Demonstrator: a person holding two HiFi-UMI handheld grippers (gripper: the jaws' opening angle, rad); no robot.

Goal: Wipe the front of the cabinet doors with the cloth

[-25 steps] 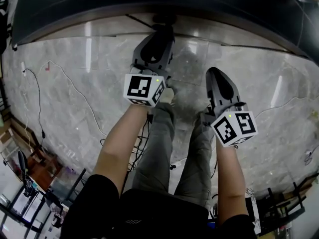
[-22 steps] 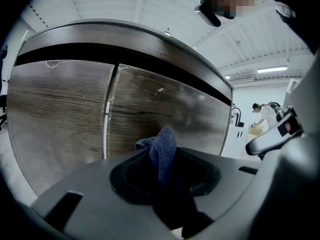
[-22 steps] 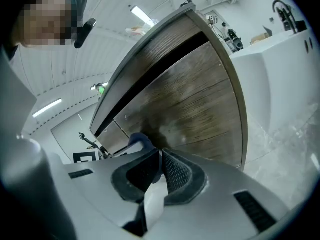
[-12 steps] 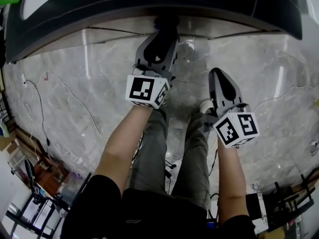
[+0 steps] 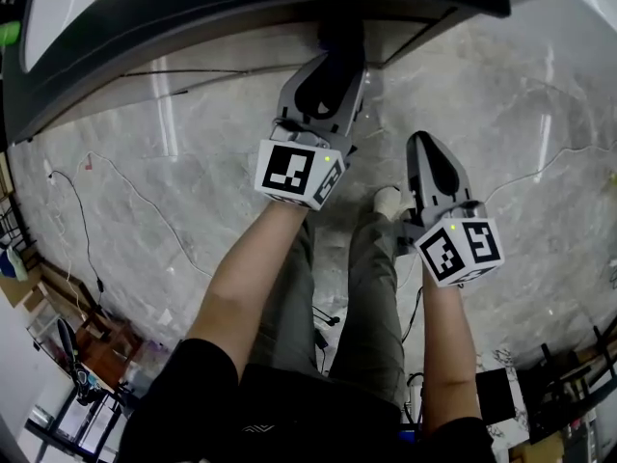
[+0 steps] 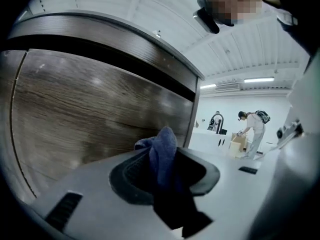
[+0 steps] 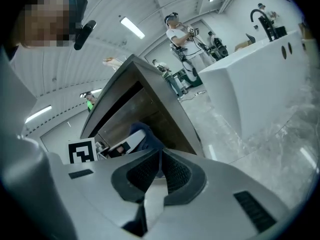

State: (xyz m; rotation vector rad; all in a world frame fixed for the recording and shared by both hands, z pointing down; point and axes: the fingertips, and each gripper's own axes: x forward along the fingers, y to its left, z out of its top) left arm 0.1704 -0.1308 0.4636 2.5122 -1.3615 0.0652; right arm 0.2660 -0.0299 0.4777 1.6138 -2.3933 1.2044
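Left gripper: The left gripper (image 5: 328,73) is closed on the cloth (image 6: 163,151). A blue fold stands up between the jaws and the rest hangs below them.
Right gripper: The right gripper (image 5: 425,150) has its jaws brought together at the tips with nothing between them. It is held lower than the left one and nearer the person, over the floor (image 5: 145,172).
Cloth position: The cloth is at the tip of the left gripper, just beside the wooden cabinet door (image 6: 90,109) and close to the door's right edge. Contact between cloth and door appears likely, but no view shows it clearly.
Cabinet: The dark cabinet top (image 5: 241,8) overhangs the left gripper's jaw tips in the head view. The door face runs below it.
Change in the last second: The left gripper has travelled rightward and further in under the cabinet top. The right-hand corner of the cabinet, previously out of frame, is now in view. The right gripper has barely moved.
Meaning for the task: The travel is consistent with a wiping stroke along the door front, now approaching the door's right end.
Step in hand: Wiping, with the left gripper working alone.
Next move requires: Steady pressure of the cloth on the door face, and a reversal or a lower pass before the cloth runs off the edge.
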